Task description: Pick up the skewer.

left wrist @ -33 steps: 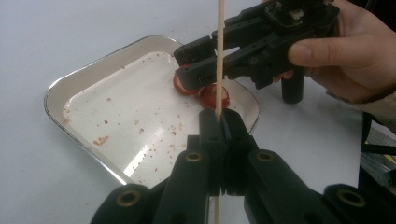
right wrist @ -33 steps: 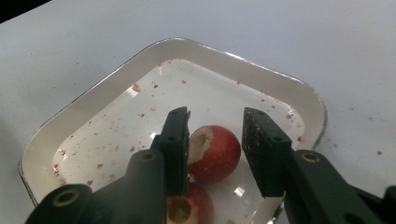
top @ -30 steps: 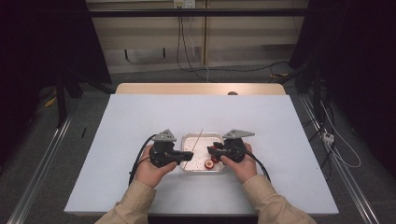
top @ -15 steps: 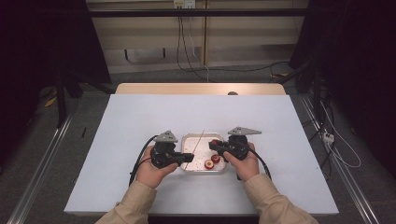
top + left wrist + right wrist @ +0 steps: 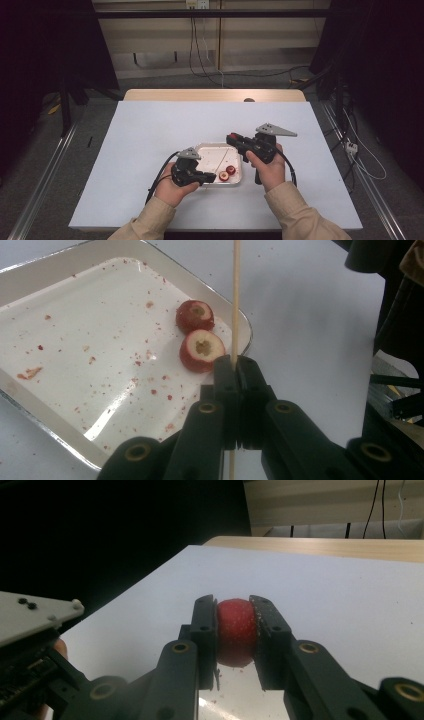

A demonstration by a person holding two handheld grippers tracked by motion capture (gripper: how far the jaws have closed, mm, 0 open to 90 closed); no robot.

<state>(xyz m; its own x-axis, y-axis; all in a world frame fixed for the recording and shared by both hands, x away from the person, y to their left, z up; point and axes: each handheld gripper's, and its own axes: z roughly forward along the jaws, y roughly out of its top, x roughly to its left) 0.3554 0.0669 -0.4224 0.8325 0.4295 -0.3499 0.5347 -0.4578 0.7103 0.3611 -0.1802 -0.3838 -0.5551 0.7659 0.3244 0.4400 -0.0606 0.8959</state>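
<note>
On the white tray [image 5: 210, 152]: two red fruits [image 5: 202, 350]; a third clamped in right tongs [image 5: 236, 630], one skewer [image 5: 235, 300] in left tongs [image 5: 234, 365].

Open table all round the tray
Bare white table [image 5: 150, 130] spreads at frame centre; only the tray [image 5: 212, 150] and its two fruit pieces [image 5: 227, 173] interrupt it.

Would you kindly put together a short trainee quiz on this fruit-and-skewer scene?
1. True or false: the left tongs are shut on the wooden skewer.
2. What do the right tongs hold? A a red fruit piece, B a spoon, C nothing.
3. How many cored fruit pieces lie in the white tray?

Key: 1 true. 2 A, the red fruit piece. 3 two: the nearer piece and the farther piece.
</note>
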